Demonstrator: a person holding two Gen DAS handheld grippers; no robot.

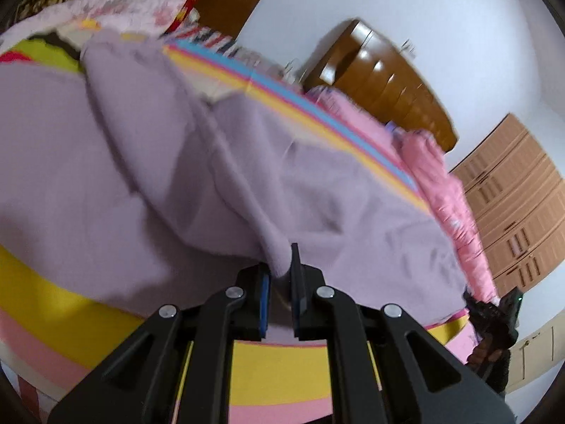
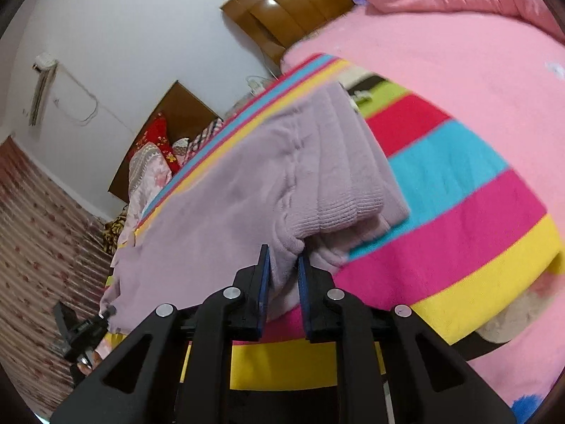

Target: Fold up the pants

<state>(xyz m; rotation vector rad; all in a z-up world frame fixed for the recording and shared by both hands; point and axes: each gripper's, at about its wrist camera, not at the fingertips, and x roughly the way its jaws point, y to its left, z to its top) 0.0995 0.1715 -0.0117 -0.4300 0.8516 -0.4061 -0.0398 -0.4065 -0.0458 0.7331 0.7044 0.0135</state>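
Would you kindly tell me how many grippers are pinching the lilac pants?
2. The left gripper pinches one near edge of the pants; the right gripper pinches the other end, near the ribbed cuffs.

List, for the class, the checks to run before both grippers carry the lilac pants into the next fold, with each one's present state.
1. Left gripper shut on the lilac pants: ok.
2. Right gripper shut on the pants: ok.
3. Cloth seated between the fingers, not just at their tips: ok.
4. Pants resting on the striped blanket: ok.
5. Legs lying flat, free of wrinkles: not ok, a ridge runs across them.
6. Landing spot for the fold: cannot tell.
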